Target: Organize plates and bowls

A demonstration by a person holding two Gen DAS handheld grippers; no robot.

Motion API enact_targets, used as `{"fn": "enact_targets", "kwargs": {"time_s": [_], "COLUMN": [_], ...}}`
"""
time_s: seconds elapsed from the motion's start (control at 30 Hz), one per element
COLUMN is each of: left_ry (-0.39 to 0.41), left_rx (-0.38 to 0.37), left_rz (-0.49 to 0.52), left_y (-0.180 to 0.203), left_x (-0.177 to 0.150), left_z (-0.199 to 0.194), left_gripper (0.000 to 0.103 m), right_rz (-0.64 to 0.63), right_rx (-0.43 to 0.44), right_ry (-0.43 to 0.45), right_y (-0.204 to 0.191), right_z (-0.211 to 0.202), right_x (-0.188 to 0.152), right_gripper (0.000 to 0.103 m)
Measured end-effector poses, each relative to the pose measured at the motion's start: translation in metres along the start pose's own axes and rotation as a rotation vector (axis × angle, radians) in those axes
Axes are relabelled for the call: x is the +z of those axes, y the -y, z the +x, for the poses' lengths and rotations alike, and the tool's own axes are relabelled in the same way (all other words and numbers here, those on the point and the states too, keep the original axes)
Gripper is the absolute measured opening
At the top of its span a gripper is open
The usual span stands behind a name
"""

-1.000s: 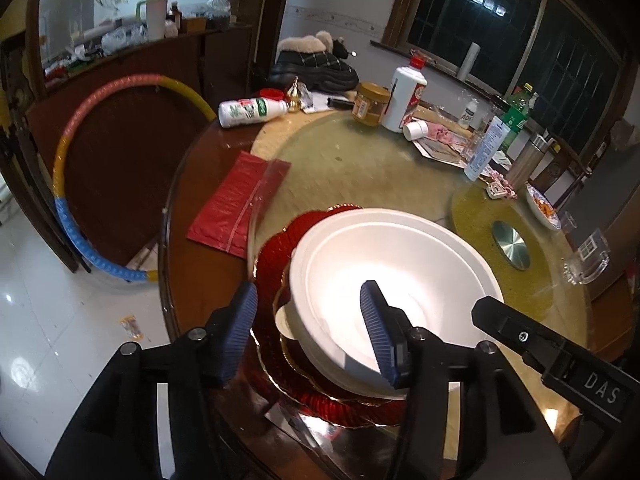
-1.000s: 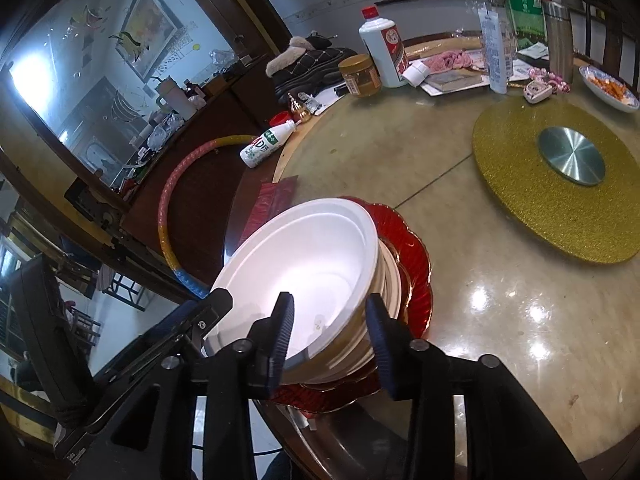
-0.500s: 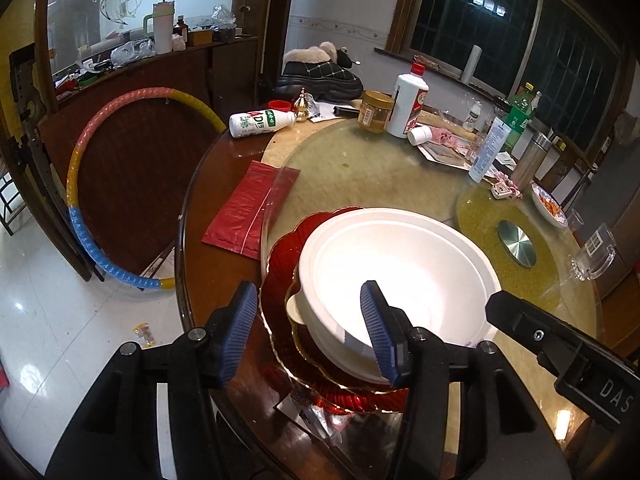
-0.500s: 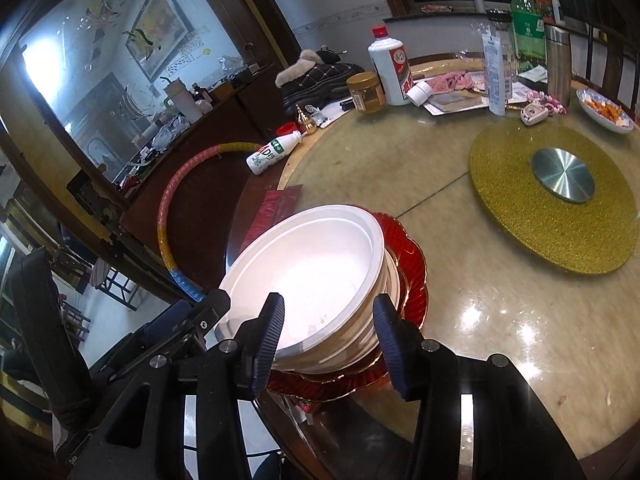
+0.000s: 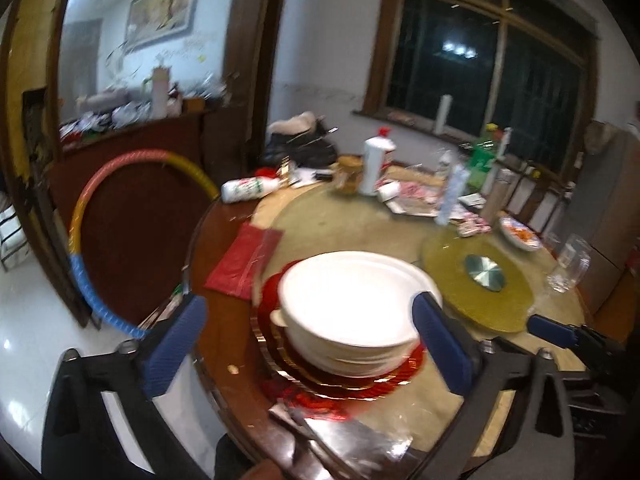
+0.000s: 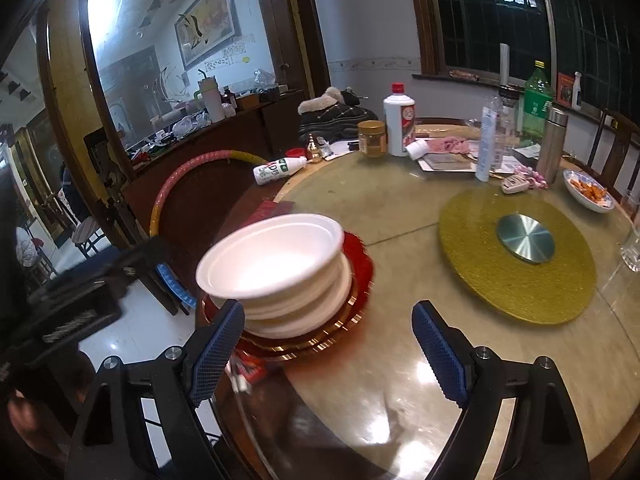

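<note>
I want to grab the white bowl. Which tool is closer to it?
Left, though only slightly. The left tool frames the white bowl between its open fingers; the right tool sits back, bowl beyond its left finger.

Dark window point(image 6: 520, 12), white tiled floor point(image 5: 24, 320)

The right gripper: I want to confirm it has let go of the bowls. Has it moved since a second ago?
Yes. The right gripper has backed away from the stacked white bowls, which sit farther off, and its jaws have just been opening; nothing is between them.

Bare table point(image 6: 400, 208) beyond the bowl stack point(image 6: 276, 264); bottles point(image 6: 400, 120) crowd the far edge.
</note>
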State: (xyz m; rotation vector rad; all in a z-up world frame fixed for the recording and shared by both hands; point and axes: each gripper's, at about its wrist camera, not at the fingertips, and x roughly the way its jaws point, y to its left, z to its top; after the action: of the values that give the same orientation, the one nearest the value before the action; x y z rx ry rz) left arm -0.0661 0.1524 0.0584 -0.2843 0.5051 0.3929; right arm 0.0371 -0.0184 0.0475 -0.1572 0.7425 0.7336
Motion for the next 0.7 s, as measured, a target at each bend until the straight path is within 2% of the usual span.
{"fn": "enact_targets", "kwargs": {"time_s": [0.1, 0.17, 0.27, 0.33, 0.53, 0.7], "left_ry": [0.031, 0.014, -0.031, -0.056, -0.170, -0.211], "left_rx": [-0.008, -0.025, -0.112, -0.153, -0.091, -0.009], "left_rz": [0.005, -0.016, -0.044, -0.017, 0.039, 0.045], "left_y": [0.011, 0.014, 0.017, 0.024, 0.043, 0.044], "left_x": [-0.004, -0.009, -0.014, -0.016, -0.030, -0.039], "left_z": [-0.005, -0.003, 0.003, 0.007, 0.030, 0.043], "left_gripper": [0.103, 0.103, 0.103, 0.103, 0.103, 0.103], "right_rz": [-0.010, -0.017, -0.037, -0.055, -0.124, -0.123], "right_rx": [-0.009, -0.019, -0.036, -0.041, -0.025, -0.014], "right_ry": [0.002, -0.001, -0.009, -0.011, -0.014, -0.026], "right_y": [0.014, 0.022, 0.033, 0.036, 0.031, 0.030], "right_z": [-0.010, -0.018, -0.026, -0.032, -0.035, -0.027], "right_x": [-0.011, -0.018, -0.027, -0.033, -0.039, -0.038], "right_gripper": [0.088, 0.087, 0.088, 0.088, 0.087, 0.087]}}
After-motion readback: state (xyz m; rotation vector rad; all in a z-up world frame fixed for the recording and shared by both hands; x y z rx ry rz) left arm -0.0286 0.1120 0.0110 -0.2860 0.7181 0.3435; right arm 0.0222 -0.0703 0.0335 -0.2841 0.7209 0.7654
